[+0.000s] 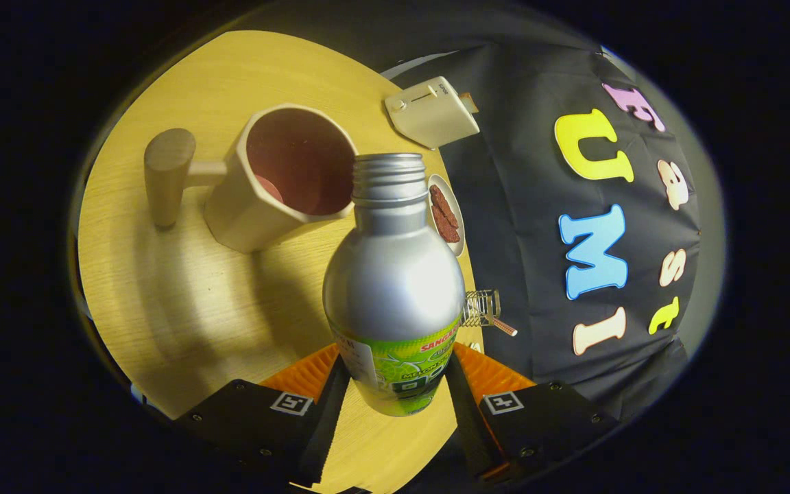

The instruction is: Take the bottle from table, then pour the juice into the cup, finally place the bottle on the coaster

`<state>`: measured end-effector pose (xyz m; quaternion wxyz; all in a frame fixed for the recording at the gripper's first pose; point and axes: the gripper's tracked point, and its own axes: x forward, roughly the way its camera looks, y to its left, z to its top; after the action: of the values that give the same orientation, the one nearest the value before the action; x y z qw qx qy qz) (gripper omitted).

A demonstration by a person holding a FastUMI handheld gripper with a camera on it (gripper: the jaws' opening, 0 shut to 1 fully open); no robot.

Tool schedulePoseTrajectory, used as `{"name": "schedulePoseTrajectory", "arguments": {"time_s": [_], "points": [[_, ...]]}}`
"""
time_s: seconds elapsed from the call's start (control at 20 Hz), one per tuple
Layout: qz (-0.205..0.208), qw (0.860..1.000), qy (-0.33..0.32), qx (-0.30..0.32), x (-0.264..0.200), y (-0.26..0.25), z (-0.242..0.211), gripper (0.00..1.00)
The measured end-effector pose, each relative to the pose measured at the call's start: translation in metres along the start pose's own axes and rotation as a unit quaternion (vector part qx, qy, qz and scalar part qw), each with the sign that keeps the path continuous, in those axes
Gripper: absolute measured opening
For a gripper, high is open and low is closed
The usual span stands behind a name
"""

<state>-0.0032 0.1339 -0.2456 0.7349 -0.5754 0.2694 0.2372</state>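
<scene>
A silver aluminium bottle (391, 281) with a green label and an uncapped threaded neck sits between my fingers, and my gripper (393, 374) is shut on its lower body. The bottle is tilted, its open mouth reaching to the rim of a beige mug (258, 206). The mug has a reddish-brown inside and a wooden peg handle, and it stands on the round wooden table (162, 295) just beyond the bottle's neck. I cannot make out any liquid flowing.
A cream box-shaped appliance (431, 110) stands at the table's far edge. A small white dish (455, 237) with dark red pieces lies behind the bottle's shoulder. A small wire holder (483, 309) sits near the table edge beside the bottle.
</scene>
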Motion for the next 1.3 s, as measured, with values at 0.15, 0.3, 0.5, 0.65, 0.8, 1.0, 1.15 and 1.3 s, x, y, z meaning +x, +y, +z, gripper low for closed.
{"name": "schedulePoseTrajectory", "arguments": {"time_s": [0.15,0.3,0.5,0.65,0.8,1.0,1.15,1.3], "points": [[-0.003,1.0,0.007,-0.029,0.002,-0.004,-0.001,0.76],[-0.003,0.999,0.019,-0.048,0.004,-0.007,-0.004,0.76],[-0.004,0.997,0.03,-0.071,0.005,-0.01,-0.006,0.76],[-0.004,0.995,0.04,-0.087,0.004,-0.012,-0.007,0.76],[-0.005,0.993,0.046,-0.106,0.003,-0.014,-0.008,0.76],[-0.001,0.991,0.059,-0.118,0.001,-0.015,-0.012,0.76],[-0.002,0.989,0.064,-0.13,0.001,-0.018,-0.012,0.76],[-0.002,0.987,0.072,-0.145,-0.001,-0.02,-0.011,0.76]]}}
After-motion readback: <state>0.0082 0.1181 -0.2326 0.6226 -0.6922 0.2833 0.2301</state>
